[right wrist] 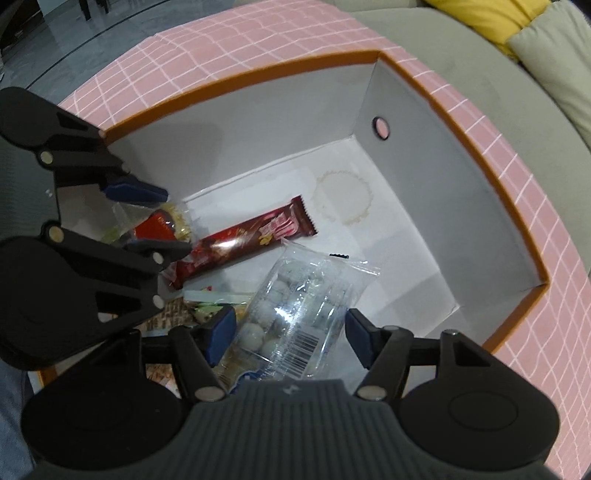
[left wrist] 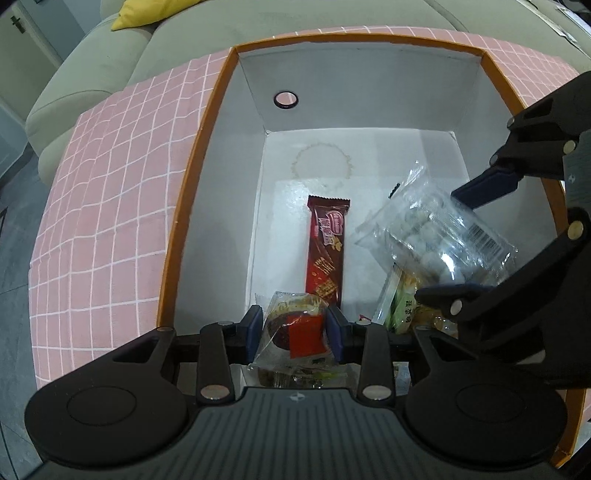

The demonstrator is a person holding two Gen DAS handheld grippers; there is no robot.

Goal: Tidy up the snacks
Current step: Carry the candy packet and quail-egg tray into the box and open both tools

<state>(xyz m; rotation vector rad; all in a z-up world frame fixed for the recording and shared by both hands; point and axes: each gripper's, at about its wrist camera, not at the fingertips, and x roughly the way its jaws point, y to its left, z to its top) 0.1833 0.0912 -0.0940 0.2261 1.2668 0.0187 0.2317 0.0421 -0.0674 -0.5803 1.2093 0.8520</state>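
An orange-rimmed box (left wrist: 192, 206) with white inner walls stands on a pink checked cloth. Inside lie a dark red wafer bar (left wrist: 327, 247), a clear pack of white balls (left wrist: 439, 240) and a green snack pack (left wrist: 400, 306). My left gripper (left wrist: 295, 330) is shut on a small clear-wrapped cake with a red label (left wrist: 295, 328), low inside the box; it also shows in the right wrist view (right wrist: 147, 221). My right gripper (right wrist: 290, 336) is open, its fingers on either side of the clear pack of white balls (right wrist: 291, 314) without pressing it.
A grey-green sofa (left wrist: 110, 66) with a yellow cushion (left wrist: 136, 14) stands behind the table. The pink checked cloth (left wrist: 103, 221) surrounds the box. The box's far wall has a round hole (left wrist: 285, 99). More wrapped snacks (right wrist: 162, 317) lie in the near corner.
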